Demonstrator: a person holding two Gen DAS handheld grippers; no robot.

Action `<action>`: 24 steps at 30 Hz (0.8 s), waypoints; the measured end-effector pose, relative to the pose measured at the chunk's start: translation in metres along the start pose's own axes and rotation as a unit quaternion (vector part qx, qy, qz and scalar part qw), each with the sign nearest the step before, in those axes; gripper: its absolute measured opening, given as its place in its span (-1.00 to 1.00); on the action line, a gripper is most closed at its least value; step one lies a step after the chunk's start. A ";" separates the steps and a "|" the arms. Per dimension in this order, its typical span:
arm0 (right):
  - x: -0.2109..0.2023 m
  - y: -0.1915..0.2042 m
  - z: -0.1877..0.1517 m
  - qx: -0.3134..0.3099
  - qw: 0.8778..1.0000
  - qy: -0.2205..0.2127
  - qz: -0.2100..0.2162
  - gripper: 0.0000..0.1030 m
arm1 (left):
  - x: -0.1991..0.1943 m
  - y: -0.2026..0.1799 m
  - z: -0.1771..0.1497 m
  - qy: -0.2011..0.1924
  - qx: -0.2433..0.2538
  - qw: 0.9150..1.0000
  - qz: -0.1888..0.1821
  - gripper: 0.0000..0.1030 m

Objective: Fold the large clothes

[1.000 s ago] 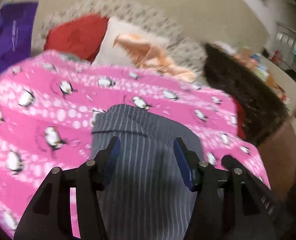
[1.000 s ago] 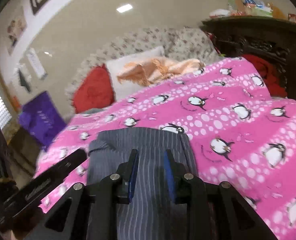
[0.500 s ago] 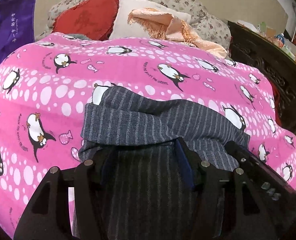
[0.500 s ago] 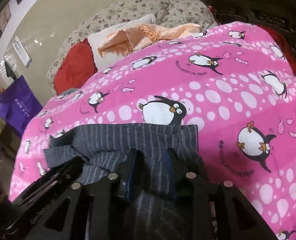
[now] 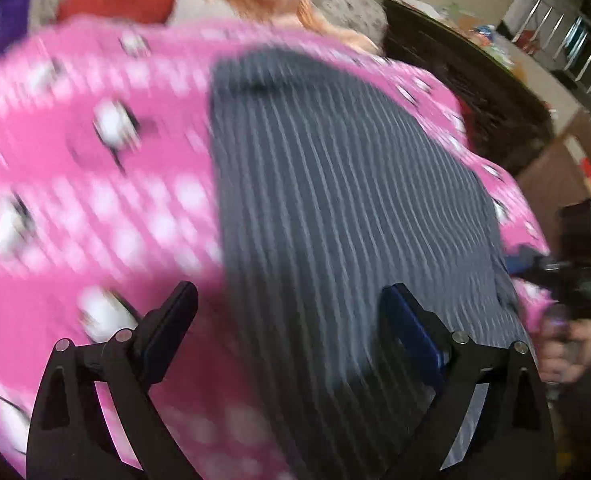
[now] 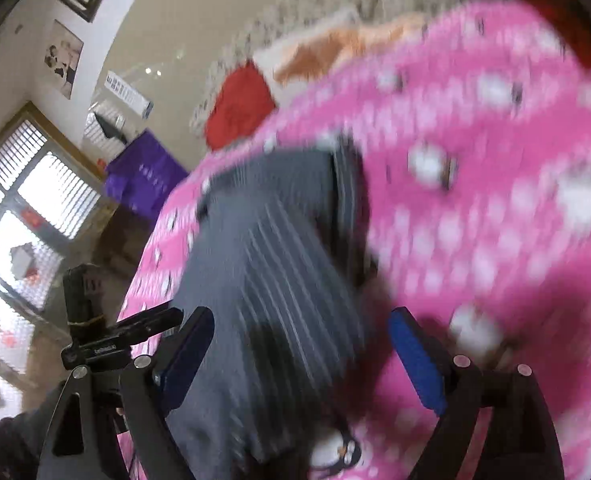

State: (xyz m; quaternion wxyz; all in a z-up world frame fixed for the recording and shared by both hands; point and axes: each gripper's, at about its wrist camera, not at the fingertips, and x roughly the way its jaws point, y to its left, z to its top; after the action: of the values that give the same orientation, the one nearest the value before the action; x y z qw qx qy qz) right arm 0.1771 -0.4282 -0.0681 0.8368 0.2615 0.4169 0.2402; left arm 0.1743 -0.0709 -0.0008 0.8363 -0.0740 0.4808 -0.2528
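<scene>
A grey pinstriped garment [image 5: 335,184] lies folded flat on a pink penguin-print bedspread [image 5: 95,184]; it also shows in the right wrist view [image 6: 271,264]. My left gripper [image 5: 291,300] is open and empty, raised over the garment's near left edge. My right gripper [image 6: 301,324] is open and empty, raised over the garment's near end. Both views are motion-blurred. The left gripper's tip [image 6: 151,322] shows at the left of the right wrist view; the right gripper [image 5: 567,280] shows at the right of the left wrist view.
A red cushion [image 6: 239,108], a white pillow with a peach cloth [image 6: 327,52] and a floral headboard lie at the bed's far end. A purple bag [image 6: 143,180] stands left of the bed. Dark wooden furniture [image 5: 475,92] stands to the right.
Both grippers have let go of the garment, opened wide and pulled back and up. The garment now lies flat and folded on the bedspread.
</scene>
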 end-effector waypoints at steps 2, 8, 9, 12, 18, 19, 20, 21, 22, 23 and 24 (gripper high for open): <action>0.024 -0.012 -0.011 0.022 0.998 0.033 0.043 0.71 | -0.001 -0.004 -0.013 -0.036 0.026 0.999 0.002 0.85; 0.054 -0.011 0.015 0.017 0.992 0.011 0.127 0.42 | 0.009 -0.009 -0.006 -0.024 0.036 0.999 -0.019 0.89; 0.062 -0.010 0.024 0.011 0.991 0.006 0.134 0.33 | 0.011 -0.011 -0.005 -0.025 0.043 0.999 -0.020 0.89; 0.086 0.003 0.031 -0.036 0.994 0.031 0.102 0.11 | 0.011 -0.016 -0.008 -0.038 0.063 0.997 -0.013 0.64; 0.083 0.019 0.020 -0.038 0.996 0.015 0.083 -0.39 | -0.014 -0.035 -0.018 -0.115 0.072 0.991 0.014 -0.56; 0.083 0.021 0.020 -0.029 0.996 0.012 0.088 -0.42 | -0.021 -0.034 -0.020 -0.125 0.064 0.990 0.011 -0.57; 0.083 0.023 0.022 -0.017 0.995 0.010 0.096 -0.44 | -0.026 -0.033 -0.020 -0.129 0.058 0.990 0.005 -0.57; 0.081 0.027 0.021 0.002 0.993 0.008 0.116 -0.45 | -0.033 -0.029 -0.021 -0.133 0.050 0.990 -0.003 -0.57; 0.081 0.032 0.020 0.013 0.991 0.008 0.132 -0.45 | -0.040 -0.024 -0.022 -0.136 0.044 0.990 -0.005 -0.57; 0.084 0.038 0.020 0.023 0.989 0.010 0.145 -0.45 | -0.048 -0.018 -0.023 -0.139 0.041 0.989 -0.003 -0.57; 0.092 0.051 0.019 0.030 0.987 0.015 0.155 -0.45 | -0.055 -0.010 -0.026 -0.139 0.041 0.989 0.003 -0.57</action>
State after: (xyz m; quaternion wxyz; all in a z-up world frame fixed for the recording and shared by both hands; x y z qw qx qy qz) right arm 0.2325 -0.3380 -0.0787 0.7750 0.3441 0.3910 0.3579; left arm 0.1259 -0.0492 0.0316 0.8983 -0.0725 0.3491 -0.2567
